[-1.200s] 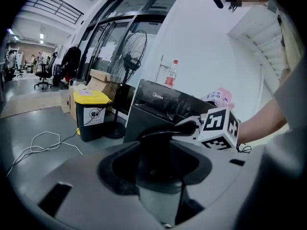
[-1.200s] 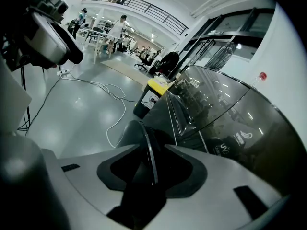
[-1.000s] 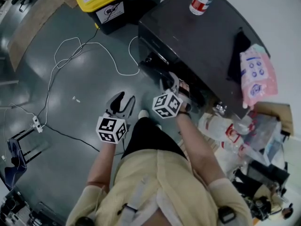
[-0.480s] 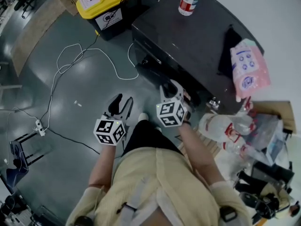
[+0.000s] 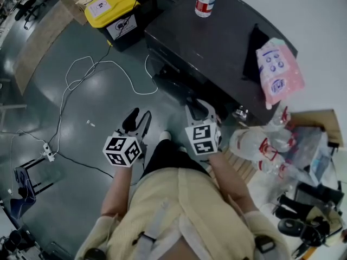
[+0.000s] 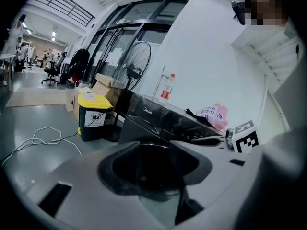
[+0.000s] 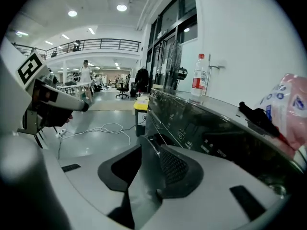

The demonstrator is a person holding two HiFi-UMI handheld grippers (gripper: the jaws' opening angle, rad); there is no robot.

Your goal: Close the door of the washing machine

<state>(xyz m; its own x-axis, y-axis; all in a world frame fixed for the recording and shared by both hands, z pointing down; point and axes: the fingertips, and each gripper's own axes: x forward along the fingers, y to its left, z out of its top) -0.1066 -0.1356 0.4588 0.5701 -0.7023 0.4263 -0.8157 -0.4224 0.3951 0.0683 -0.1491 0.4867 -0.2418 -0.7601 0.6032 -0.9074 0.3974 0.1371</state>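
Black front-loading washing machine (image 5: 217, 42) just ahead of both jaw pairs, its dark door (image 5: 176, 85) nearest the right gripper (image 5: 198, 108), those jaws closing on nothing, left gripper (image 5: 138, 118) jaws apart, empty

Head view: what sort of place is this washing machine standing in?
Probably a lab or workshop hall, not a home. The washing machine stands on a grey floor with a white cable and a yellow bin; the right gripper view shows a railed upper gallery and office chairs.
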